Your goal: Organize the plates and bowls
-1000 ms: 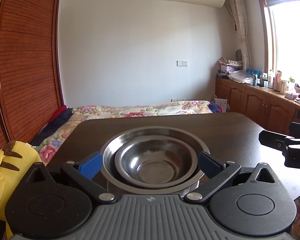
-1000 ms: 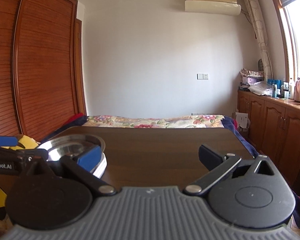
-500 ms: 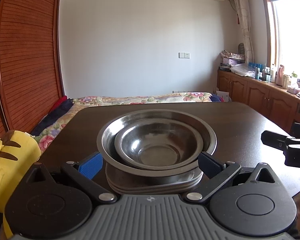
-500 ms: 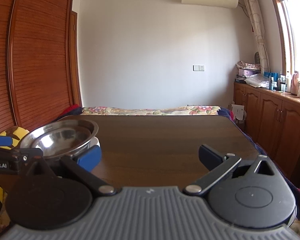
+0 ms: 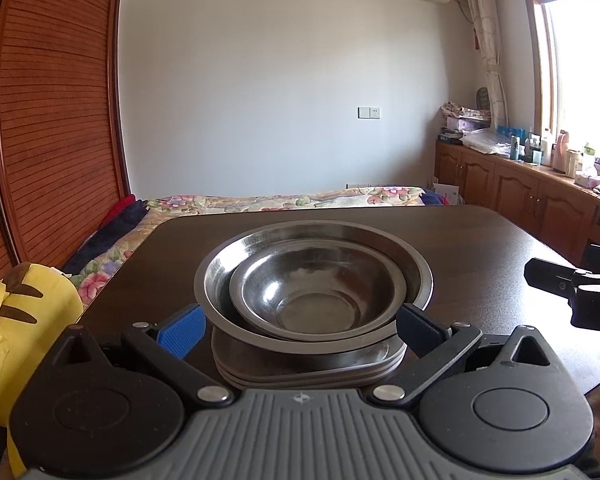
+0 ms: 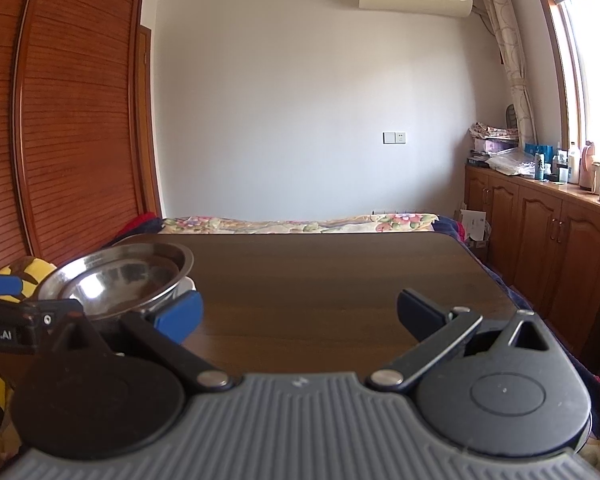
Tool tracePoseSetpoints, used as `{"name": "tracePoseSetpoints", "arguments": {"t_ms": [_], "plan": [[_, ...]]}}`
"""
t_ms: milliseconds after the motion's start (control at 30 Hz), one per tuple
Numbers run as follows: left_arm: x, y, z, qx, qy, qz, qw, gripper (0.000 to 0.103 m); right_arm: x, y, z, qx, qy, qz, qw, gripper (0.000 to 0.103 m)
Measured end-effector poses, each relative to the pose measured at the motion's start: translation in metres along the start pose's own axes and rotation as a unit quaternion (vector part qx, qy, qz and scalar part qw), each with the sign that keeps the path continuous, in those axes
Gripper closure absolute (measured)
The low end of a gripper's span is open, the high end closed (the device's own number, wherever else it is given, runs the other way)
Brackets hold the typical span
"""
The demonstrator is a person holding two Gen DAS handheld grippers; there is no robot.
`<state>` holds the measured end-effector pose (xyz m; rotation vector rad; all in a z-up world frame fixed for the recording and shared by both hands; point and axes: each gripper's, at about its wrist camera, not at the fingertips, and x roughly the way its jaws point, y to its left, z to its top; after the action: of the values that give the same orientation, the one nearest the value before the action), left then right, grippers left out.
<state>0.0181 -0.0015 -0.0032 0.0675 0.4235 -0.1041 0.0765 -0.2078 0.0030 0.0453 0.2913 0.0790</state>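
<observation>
The dark wooden tabletop point(image 5: 480, 240) carried everything I was sorting, all of it gathered near its front left corner. A stack of flat plates point(image 5: 312, 368) sat at the bottom, the large steel bowl point(image 5: 416, 276) rested on them, and the small steel bowl point(image 5: 316, 292) was nested inside that. Over the last second the left claw point(image 5: 300, 332) had drawn back, so the plates under the bowls came into sight; I judged the stacking essentially finished. The left claw was released, its blue pads spread wide to either side of the stack's near edge, gripping nothing. The right claw point(image 6: 298, 314) was likewise spread and empty over bare tabletop, with the bowls off beyond its left pad, close but seemingly not touching.
</observation>
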Motion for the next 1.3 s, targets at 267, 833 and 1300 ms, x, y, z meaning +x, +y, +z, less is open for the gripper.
{"name": "tracePoseSetpoints", "arguments": {"t_ms": [267, 833, 1300], "plan": [[0.0003, 0.0002, 0.0001, 0.0, 0.0, 0.0, 1.0, 0.0, -0.0009, 0.0002, 0.0004, -0.001, -0.001, -0.001, 1.0, 0.0], [0.0001, 0.0017, 0.0004, -0.001, -0.001, 0.001, 1.0, 0.0, -0.0018, -0.0015, 0.0002, -0.001, -0.001, -0.002, 1.0, 0.0], [0.0002, 0.0049, 0.0021, -0.001, -0.001, 0.0, 1.0, 0.0, -0.0018, -0.0027, -0.0006, -0.004, 0.003, -0.002, 1.0, 0.0]]}}
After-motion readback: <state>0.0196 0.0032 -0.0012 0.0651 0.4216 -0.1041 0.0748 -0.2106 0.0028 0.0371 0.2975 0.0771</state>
